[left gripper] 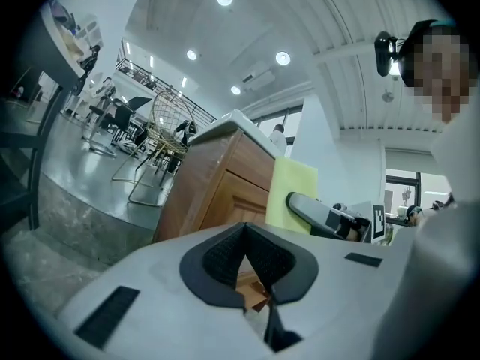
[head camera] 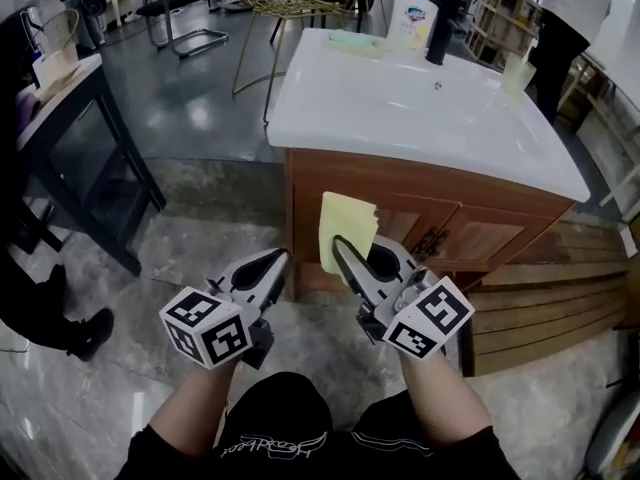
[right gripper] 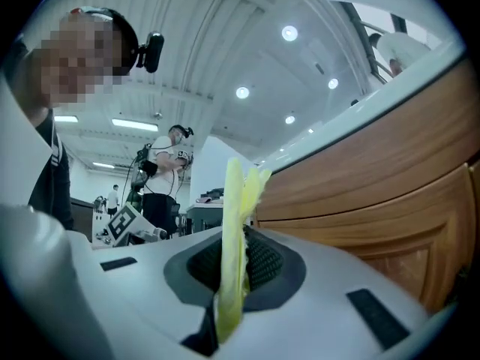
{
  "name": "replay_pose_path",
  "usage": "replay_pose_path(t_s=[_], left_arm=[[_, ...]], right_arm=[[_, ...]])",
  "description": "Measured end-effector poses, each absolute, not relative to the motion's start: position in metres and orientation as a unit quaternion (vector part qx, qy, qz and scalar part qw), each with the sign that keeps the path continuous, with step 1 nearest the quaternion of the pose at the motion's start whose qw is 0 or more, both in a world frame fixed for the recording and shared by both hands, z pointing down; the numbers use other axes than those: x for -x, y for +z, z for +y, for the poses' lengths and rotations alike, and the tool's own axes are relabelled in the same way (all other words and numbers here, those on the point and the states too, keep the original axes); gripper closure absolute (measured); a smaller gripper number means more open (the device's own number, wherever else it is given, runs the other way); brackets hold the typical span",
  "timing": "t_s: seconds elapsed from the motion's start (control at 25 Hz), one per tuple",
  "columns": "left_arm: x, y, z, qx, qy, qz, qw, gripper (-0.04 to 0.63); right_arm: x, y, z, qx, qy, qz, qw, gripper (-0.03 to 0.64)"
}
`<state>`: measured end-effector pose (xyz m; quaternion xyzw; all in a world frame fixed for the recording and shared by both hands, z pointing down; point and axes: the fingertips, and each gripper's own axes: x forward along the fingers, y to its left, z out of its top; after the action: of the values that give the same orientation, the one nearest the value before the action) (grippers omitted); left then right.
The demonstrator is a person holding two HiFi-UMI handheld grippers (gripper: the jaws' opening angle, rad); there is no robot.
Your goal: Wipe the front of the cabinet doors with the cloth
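Standing upright, a pale yellow cloth [head camera: 346, 228] is pinched along its lower edge between the jaws of the right gripper [head camera: 340, 247], and it is held in front of the left part of the brown wooden cabinet [head camera: 400, 190], just below the white basin top [head camera: 400, 103]. In the right gripper view the cloth [right gripper: 234, 223] is seen edge-on, clamped between the dark ribbed pads [right gripper: 259, 261] of the right gripper [right gripper: 234, 270], with the wood front close beside it; whether cloth and wood are touching cannot be told. The panelled cabinet doors [head camera: 478, 238] are seen to the right of the cloth. The left gripper [head camera: 279, 260] is held low beside the right one, above the grey stone floor [head camera: 190, 243]. In the left gripper view its jaws are pressed together with nothing between them [left gripper: 251, 272], and the cloth [left gripper: 289, 193] is seen beyond them against the cabinet. A white bottle [head camera: 410, 20] is stood at the back of the basin top.
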<state>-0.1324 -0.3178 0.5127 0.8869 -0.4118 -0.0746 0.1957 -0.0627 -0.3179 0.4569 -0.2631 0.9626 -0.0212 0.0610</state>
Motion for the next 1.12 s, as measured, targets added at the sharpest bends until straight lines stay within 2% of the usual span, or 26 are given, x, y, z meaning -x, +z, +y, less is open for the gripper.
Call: replay_pose_path(t_s=[0.56, 1.12], left_arm=[[0.15, 0.539, -0.307, -0.873, -0.075, -0.424, 0.229, 0.589], [0.151, 0.548, -0.302, -0.864, -0.079, -0.429, 0.25, 0.589]], right_arm=[[0.112, 0.495, -0.356, 0.316, 0.021, 0.947, 0.05, 0.575], [0.108, 0.499, -0.381, 0.4, 0.039, 0.915, 0.025, 0.575]])
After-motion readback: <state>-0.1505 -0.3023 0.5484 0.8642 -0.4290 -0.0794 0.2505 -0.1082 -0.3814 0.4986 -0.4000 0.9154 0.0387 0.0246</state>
